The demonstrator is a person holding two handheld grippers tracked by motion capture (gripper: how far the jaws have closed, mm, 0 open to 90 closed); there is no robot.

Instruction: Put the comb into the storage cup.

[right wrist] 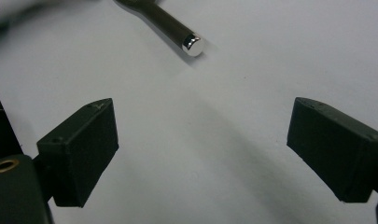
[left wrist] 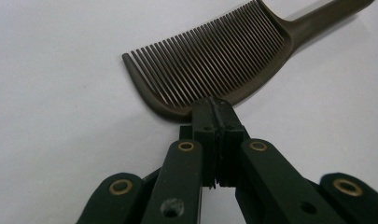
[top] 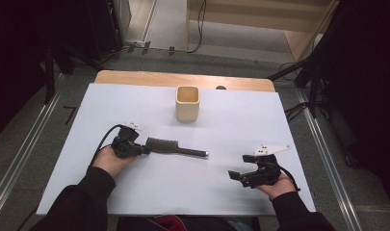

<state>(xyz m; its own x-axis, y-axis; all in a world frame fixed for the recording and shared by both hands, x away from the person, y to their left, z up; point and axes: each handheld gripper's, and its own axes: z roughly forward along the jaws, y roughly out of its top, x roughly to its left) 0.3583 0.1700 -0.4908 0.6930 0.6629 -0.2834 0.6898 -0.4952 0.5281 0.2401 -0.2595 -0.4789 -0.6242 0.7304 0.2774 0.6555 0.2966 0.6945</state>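
Grasping was the step in hand: my left gripper [left wrist: 213, 103] had its jaws clenched on the spine of the dark brown plastic comb [left wrist: 214, 60], right at the toothed end, with the fine teeth fanning away from my pads and the slim handle running off beyond them toward its shiny metal cap [right wrist: 192, 45]. That cap lay ahead of my right gripper [right wrist: 203, 144], whose jaws stood released and wide apart over the bare white table sheet [top: 135, 192]. The comb lay flat, matte and thin. Next, I judged, came a clean lift, perhaps toward the pale wooden square cup [top: 187, 103] farther off.
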